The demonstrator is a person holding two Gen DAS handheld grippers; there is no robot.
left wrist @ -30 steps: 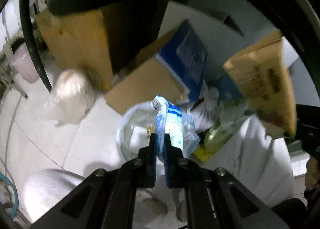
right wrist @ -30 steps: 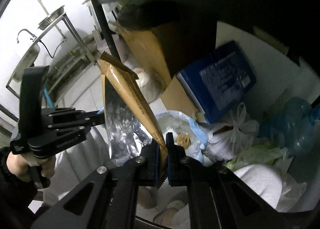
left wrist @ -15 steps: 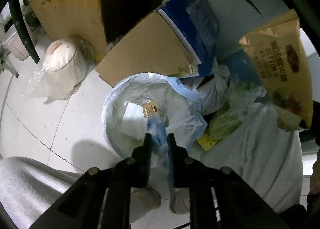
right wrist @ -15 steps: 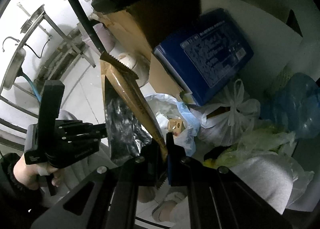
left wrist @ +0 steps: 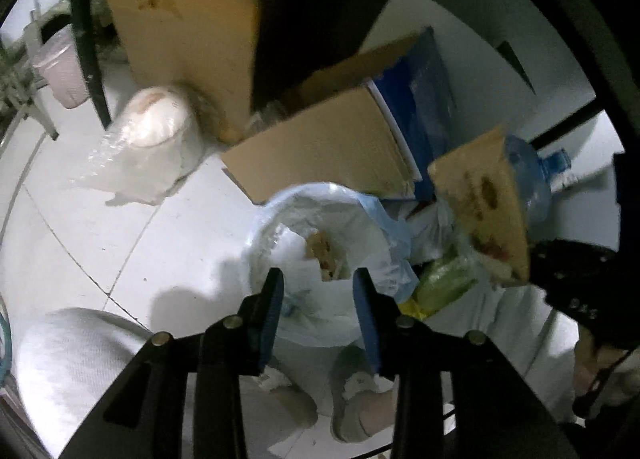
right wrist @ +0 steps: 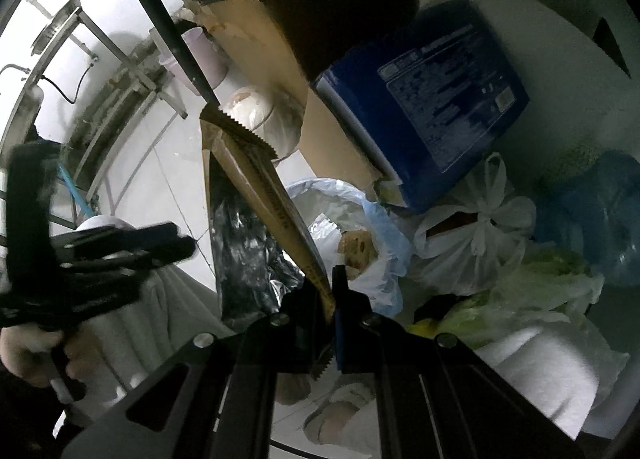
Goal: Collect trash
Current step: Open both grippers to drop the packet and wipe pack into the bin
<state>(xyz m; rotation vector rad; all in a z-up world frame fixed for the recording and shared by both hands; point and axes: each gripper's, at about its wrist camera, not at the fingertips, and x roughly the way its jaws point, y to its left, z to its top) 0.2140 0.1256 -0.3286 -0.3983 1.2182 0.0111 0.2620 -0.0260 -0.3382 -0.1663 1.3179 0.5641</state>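
Observation:
A trash bin [left wrist: 276, 211] with a pale blue-white liner stands on the floor, with food scraps [left wrist: 320, 251] inside. My left gripper [left wrist: 318, 279] hangs right above it. Its jaws are opening and nothing is between them. A blurred blue and white wrapper [left wrist: 296, 301] lies in the liner by the left finger. My right gripper [right wrist: 334, 279] is shut on the lower corner of a brown snack bag [right wrist: 256, 175] with a foil lining. That bag [left wrist: 484, 199] hangs just right of the bin [right wrist: 320, 189].
Cardboard boxes [left wrist: 328, 147] and a blue carton [right wrist: 424, 99] lean behind the bin. A tied white bag [right wrist: 480, 227], leafy greens [right wrist: 540, 279] and a blue water jug [left wrist: 528, 179] crowd its right side. A wrapped paper roll [left wrist: 152, 119] lies left. The person's shoes [left wrist: 360, 391] stand below.
The left jaws have parted and the blue and white wrapper has dropped out of them into the bin. The right gripper has sunk toward the bin with the brown bag.

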